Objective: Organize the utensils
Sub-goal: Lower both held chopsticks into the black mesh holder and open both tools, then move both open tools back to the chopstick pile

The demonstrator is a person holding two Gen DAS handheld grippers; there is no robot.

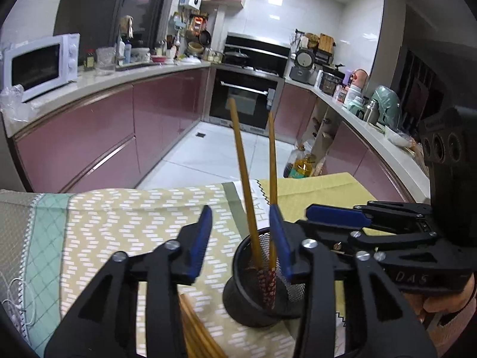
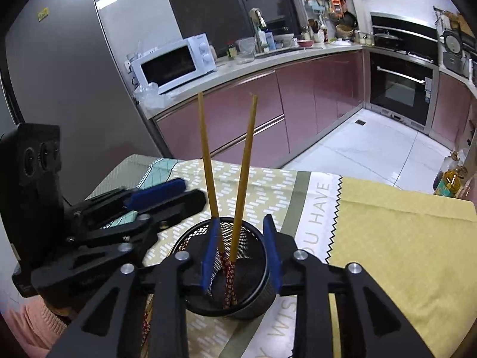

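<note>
A black mesh utensil cup stands on the patterned tablecloth. Two wooden chopsticks with red patterned ends stand in it, leaning apart. My left gripper is open, to the left of the cup and above it, and holds nothing. My right gripper is open with its blue fingers astride the cup and the chopsticks, gripping neither. A bundle of more chopsticks lies on the cloth under my left gripper.
The yellow-green tablecloth covers the table, whose far edge drops to the tiled kitchen floor. Pink cabinets, a white microwave and an oven stand beyond. An oil bottle is on the floor.
</note>
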